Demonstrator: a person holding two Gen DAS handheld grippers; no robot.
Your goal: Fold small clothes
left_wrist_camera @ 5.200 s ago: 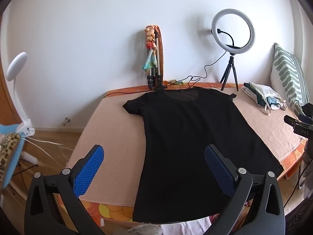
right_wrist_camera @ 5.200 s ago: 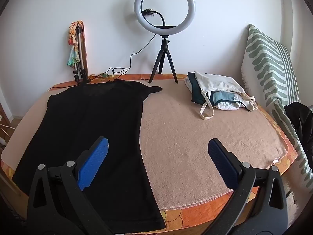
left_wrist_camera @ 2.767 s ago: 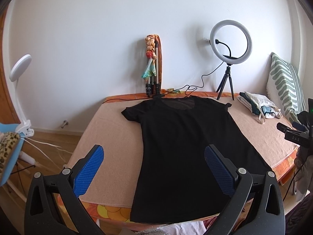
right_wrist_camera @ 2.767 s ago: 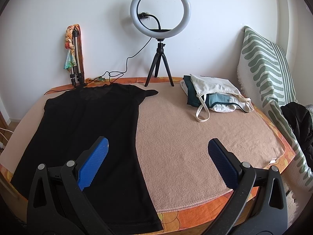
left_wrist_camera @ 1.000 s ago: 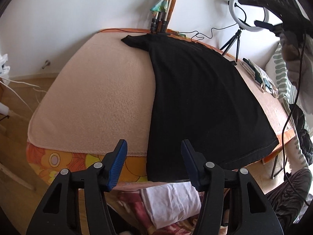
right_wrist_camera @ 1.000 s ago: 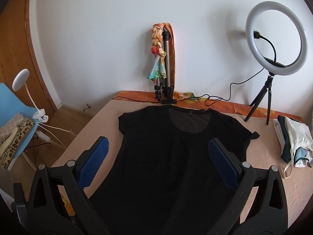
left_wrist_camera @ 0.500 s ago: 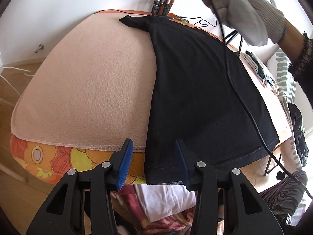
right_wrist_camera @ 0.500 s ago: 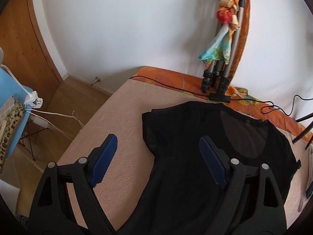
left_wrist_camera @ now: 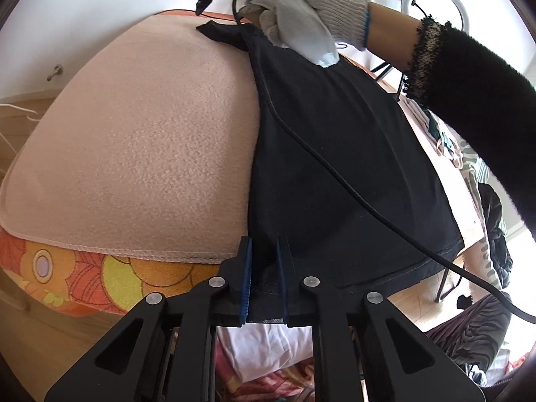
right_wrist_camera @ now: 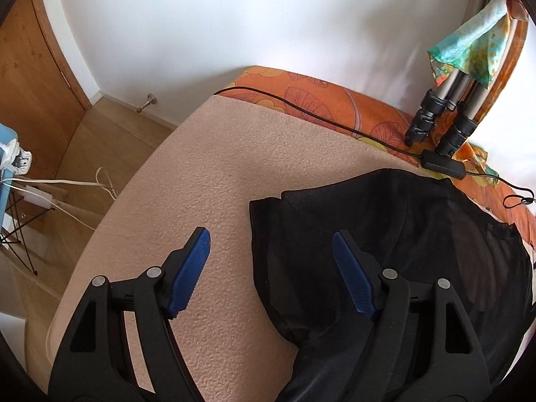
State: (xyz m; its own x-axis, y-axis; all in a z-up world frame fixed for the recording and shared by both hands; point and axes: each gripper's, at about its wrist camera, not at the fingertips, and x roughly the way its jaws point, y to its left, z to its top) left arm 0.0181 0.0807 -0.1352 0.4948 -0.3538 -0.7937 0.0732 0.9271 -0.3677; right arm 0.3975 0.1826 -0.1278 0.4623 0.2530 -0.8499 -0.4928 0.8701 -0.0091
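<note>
So far the fold has barely begun, as I judge it: nearest to me, my left gripper (left_wrist_camera: 263, 276) has its blue-padded jaws drawn in on the bottom hem corner of the black short-sleeved T-shirt (left_wrist_camera: 335, 167), which hangs just over the front edge of the table. Whether the pads truly pinch the cloth or only bracket it I cannot tell for certain, since a narrow gap shows between them with fabric running through it. That shirt lies flat and full length on the pale pink fleece blanket (left_wrist_camera: 150, 140), which covers an orange flowered tablecloth (left_wrist_camera: 83, 274), and I see no crease or doubled layer in it yet. A thin black cable (left_wrist_camera: 321, 160) trails across the shirt toward my gloved right hand (left_wrist_camera: 298, 10), up at the far end. There my right gripper (right_wrist_camera: 271, 268) hovers with its jaws standing wide apart, straddling the outer edge of the near sleeve, one pad over bare blanket and the other over black cloth, holding nothing. Beyond it the folded tripod legs with a coloured scarf (right_wrist_camera: 449, 114) lean against the white wall. Everything is left to do: secure the sleeve end, carry this side over, then fold the length.
</note>
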